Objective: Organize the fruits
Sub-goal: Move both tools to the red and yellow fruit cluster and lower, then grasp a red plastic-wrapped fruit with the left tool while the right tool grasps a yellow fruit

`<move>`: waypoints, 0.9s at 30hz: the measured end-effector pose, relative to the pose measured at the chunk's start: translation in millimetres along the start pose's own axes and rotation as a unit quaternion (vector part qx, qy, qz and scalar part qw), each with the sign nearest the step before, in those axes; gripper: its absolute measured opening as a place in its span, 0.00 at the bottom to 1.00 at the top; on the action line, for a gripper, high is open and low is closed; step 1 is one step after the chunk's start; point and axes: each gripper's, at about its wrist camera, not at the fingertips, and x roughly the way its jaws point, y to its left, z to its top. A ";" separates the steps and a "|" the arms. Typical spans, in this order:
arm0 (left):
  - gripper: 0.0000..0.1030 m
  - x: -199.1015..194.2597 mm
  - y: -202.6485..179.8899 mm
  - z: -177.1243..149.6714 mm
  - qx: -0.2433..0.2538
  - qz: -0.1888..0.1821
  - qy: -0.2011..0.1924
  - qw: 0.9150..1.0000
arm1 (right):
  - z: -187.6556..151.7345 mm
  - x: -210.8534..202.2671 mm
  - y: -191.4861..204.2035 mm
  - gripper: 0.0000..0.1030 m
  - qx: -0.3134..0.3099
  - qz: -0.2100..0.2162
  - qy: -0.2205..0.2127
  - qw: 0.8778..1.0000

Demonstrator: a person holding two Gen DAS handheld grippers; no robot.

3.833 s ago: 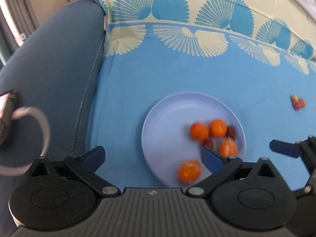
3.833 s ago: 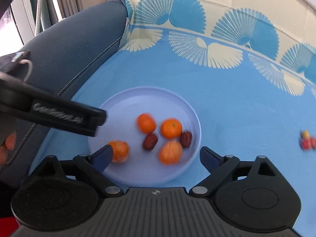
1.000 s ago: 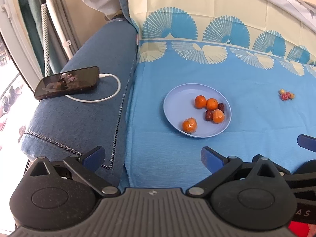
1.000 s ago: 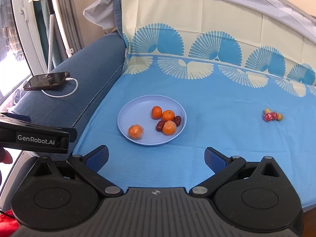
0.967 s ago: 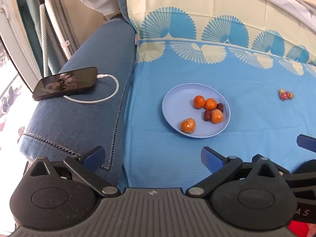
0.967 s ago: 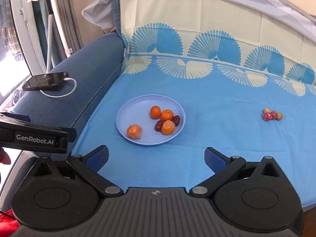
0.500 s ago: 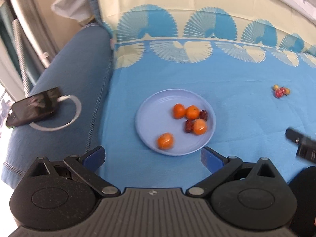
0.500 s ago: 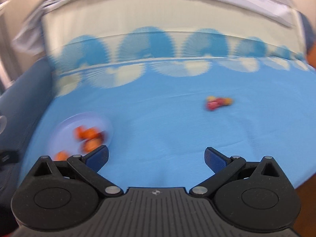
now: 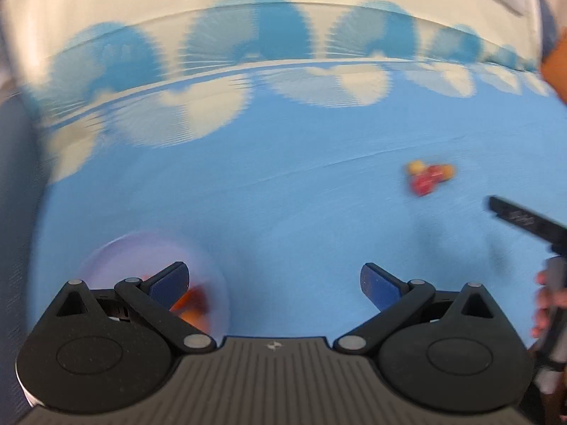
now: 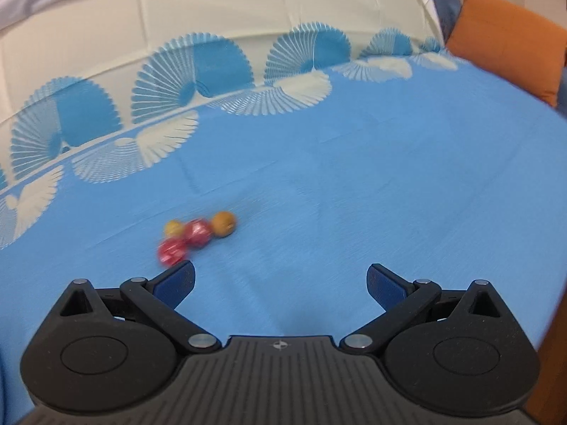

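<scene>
A small cluster of red and yellow-brown fruits lies on the blue cloth, just ahead and left of my right gripper, which is open and empty. In the blurred left wrist view the same cluster sits far right. The lilac plate with orange fruits is at lower left, partly behind my left gripper's left finger. My left gripper is open and holds nothing. The right gripper's body and a hand show at the right edge.
The blue cloth with a fan-patterned cream border covers the seat and backrest. An orange cushion stands at the far right. The dark blue armrest lies along the left edge.
Both grippers have swung right. The plate has slid to the lower left of the left view and left the right view. The small fruit cluster now lies close to the right gripper.
</scene>
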 end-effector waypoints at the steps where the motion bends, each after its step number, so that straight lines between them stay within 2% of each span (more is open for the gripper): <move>1: 1.00 12.9 -11.9 8.4 0.008 -0.015 -0.002 1.000 | 2.6 9.7 -3.4 0.99 -0.009 0.005 -0.001 1.000; 5: 1.00 75.7 -68.2 42.8 0.045 -0.060 0.001 0.997 | 10.5 54.8 -9.4 0.95 -0.093 0.028 -0.011 0.995; 8: 1.00 118.5 -104.7 57.2 0.074 -0.088 0.016 0.993 | 14.9 74.3 -17.8 0.93 -0.128 0.071 -0.007 0.989; 13: 1.00 166.1 -142.9 67.4 0.113 -0.090 0.022 0.989 | 20.6 84.9 -25.8 0.93 -0.137 0.094 -0.015 0.986; 16: 0.96 178.7 -145.7 72.7 0.104 -0.100 0.021 0.989 | 21.5 93.3 -29.4 0.93 -0.131 0.088 -0.013 0.987; 17: 0.88 182.3 -145.3 73.8 0.102 -0.103 0.023 0.989 | 21.3 95.5 -31.3 0.93 -0.128 0.091 -0.013 0.988; 18: 0.71 184.6 -143.4 74.2 0.099 -0.108 0.026 0.989 | 21.4 97.0 -32.2 0.93 -0.125 0.092 -0.014 0.988; 20: 0.55 188.8 -140.9 75.1 0.100 -0.115 0.030 0.988 | 20.3 98.5 -30.9 0.93 -0.127 0.095 -0.017 0.987; 21: 0.33 186.5 -138.0 74.7 0.101 -0.115 0.020 0.988 | 19.6 99.3 -28.6 0.93 -0.133 0.099 -0.019 0.986; 24: 0.32 185.0 -124.5 76.0 0.091 -0.131 0.018 0.987 | 15.4 96.4 -15.5 0.93 -0.174 0.132 -0.031 0.975; 27: 0.32 183.8 -110.2 73.5 0.080 -0.121 0.015 0.989 | 13.0 96.0 3.3 0.88 -0.212 0.156 -0.040 0.964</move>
